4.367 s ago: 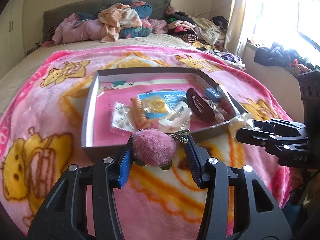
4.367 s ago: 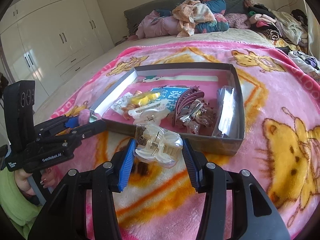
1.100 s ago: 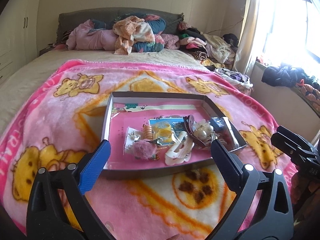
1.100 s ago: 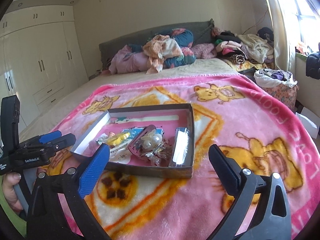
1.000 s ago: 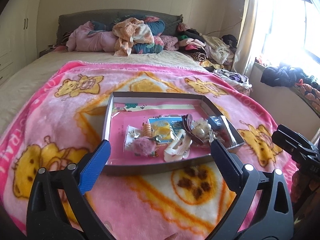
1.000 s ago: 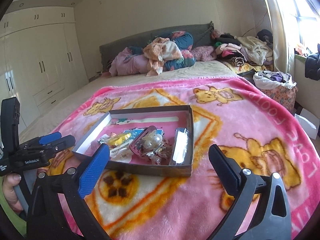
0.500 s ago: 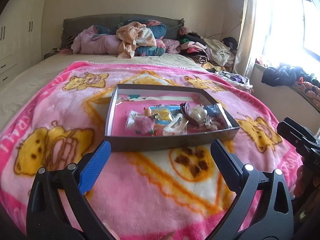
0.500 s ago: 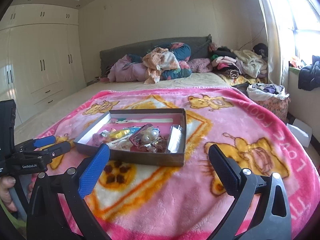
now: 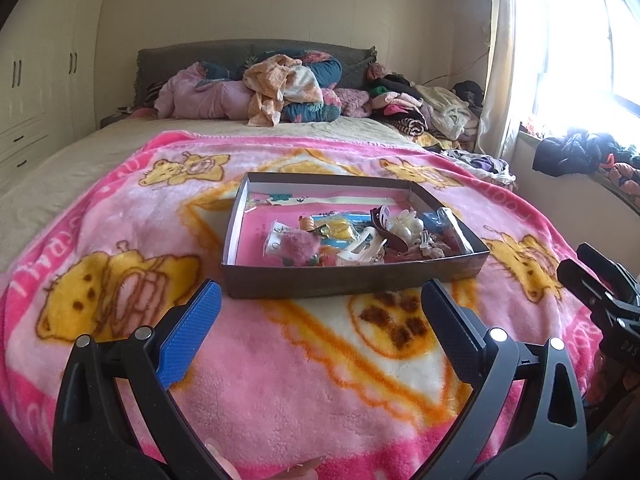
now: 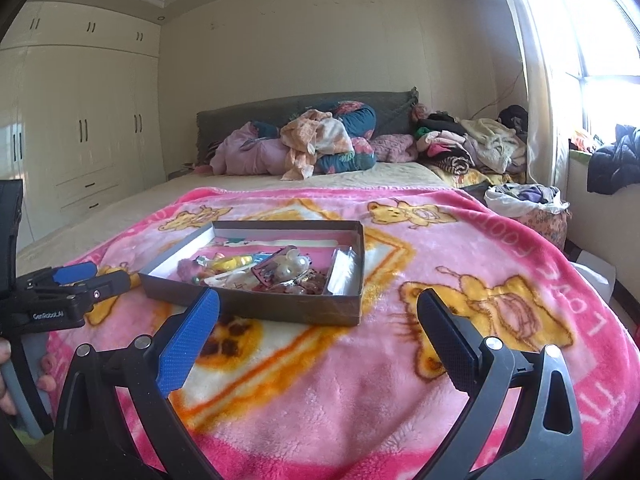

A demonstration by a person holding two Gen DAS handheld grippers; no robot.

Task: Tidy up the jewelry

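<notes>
A shallow dark cardboard box (image 9: 352, 280) sits on the pink bear blanket (image 9: 280, 360); it also shows in the right wrist view (image 10: 280, 312). Inside lie a pink pompom (image 9: 298, 245), a white hair claw (image 9: 362, 250), a brown clip (image 9: 386, 228), a pearl piece (image 9: 408, 226) and other small accessories. My left gripper (image 9: 320, 308) is open and empty, well short of the box's near wall. My right gripper (image 10: 318, 314) is open and empty, also back from the box. Each gripper shows at the edge of the other's view.
The blanket (image 10: 440, 320) covers the near half of a bed. Piled clothes and pillows (image 9: 280, 88) lie at the headboard. White wardrobes (image 10: 80, 140) stand on the left. A window ledge with dark clothes (image 9: 568, 152) is on the right.
Earlier the left gripper held the pink pompom and the right a clear hair claw; both now lie in the box. Both grippers have opened, pulled back and dropped lower.
</notes>
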